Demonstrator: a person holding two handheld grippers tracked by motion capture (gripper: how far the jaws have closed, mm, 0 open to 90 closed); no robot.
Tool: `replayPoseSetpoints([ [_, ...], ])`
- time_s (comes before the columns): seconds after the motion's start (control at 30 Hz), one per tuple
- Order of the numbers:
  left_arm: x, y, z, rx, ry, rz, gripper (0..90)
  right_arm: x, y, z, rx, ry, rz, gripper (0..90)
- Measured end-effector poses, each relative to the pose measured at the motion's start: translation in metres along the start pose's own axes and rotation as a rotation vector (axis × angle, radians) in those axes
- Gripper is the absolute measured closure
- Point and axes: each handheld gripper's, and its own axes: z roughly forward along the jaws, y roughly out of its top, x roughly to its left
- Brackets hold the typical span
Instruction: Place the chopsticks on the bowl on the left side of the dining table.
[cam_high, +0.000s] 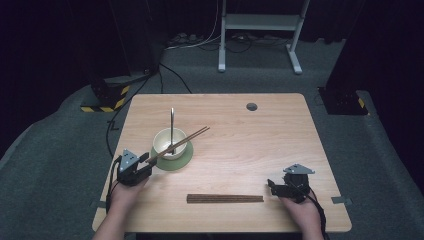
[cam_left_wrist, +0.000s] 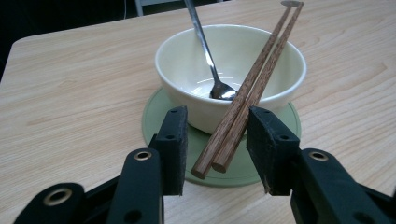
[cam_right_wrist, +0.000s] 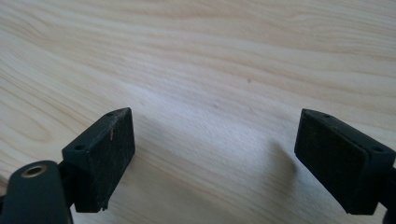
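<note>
While the left gripper (cam_high: 148, 161) is held at the left side of the wooden table (cam_high: 260, 145), its two black jaws are seen apart in the left gripper view, and the near ends of a pair of wooden chopsticks (cam_left_wrist: 247, 95) lie between them without being touched by either pad. The chopsticks are laid slanted across the rim of a cream bowl (cam_left_wrist: 187, 60), with their far ends reaching past the bowl over the table. A metal spoon (cam_left_wrist: 208, 56) is leaned inside the bowl, its head resting on the bottom and its handle rising over the far rim. The bowl is placed on a round green mat (cam_left_wrist: 149, 116). In the high view, a long dark wooden strip (cam_high: 225, 198) is seen lying flat near the front edge of the table, between the two hands. The right gripper (cam_high: 274, 186) is held just beside the right end of this strip, and in the right gripper view its jaws are spread wide over bare wood, with nothing between them.
</note>
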Motion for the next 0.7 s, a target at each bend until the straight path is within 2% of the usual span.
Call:
replayPoseSetpoints([
  [0.1,0.004,0.000,0.000,-0.002,0.007,-0.024,58.1,0.007,0.012,-0.006,-0.036,-0.005,-0.023,12.4],
  [0.17,0.006,0.001,0.001,0.015,0.011,-0.036,57.1,0.013,0.022,-0.010,-0.071,0.001,-0.039,12.4],
  [0.2,0.007,0.001,0.001,0.013,0.009,-0.031,57.0,0.015,0.027,-0.011,-0.086,0.005,-0.042,12.4],
  [0.23,0.008,0.001,0.002,0.012,0.013,-0.046,56.8,0.018,0.032,-0.012,-0.098,0.007,-0.043,12.4],
  [0.3,0.010,0.002,0.002,0.017,0.022,-0.044,56.5,0.030,0.047,-0.011,-0.120,0.024,-0.057,12.4],
  [0.33,0.011,0.002,0.002,0.017,0.020,-0.049,56.5,0.030,0.047,-0.011,-0.120,0.024,-0.057,12.4],
  [0.4,0.012,0.002,0.004,0.019,0.023,-0.065,56.3,0.040,0.056,-0.010,-0.137,0.037,-0.072,12.5],
  [0.47,0.014,0.002,0.005,0.021,0.023,-0.069,56.3,0.057,0.069,-0.004,-0.137,0.043,-0.093,12.6],
  [0.5,0.015,0.002,0.005,0.025,0.025,-0.078,56.3,0.057,0.069,-0.004,-0.137,0.043,-0.093,12.6],
  [0.7,0.020,0.001,0.007,0.025,0.038,-0.098,56.2,0.081,0.089,0.013,-0.117,0.078,-0.110,12.5],
])
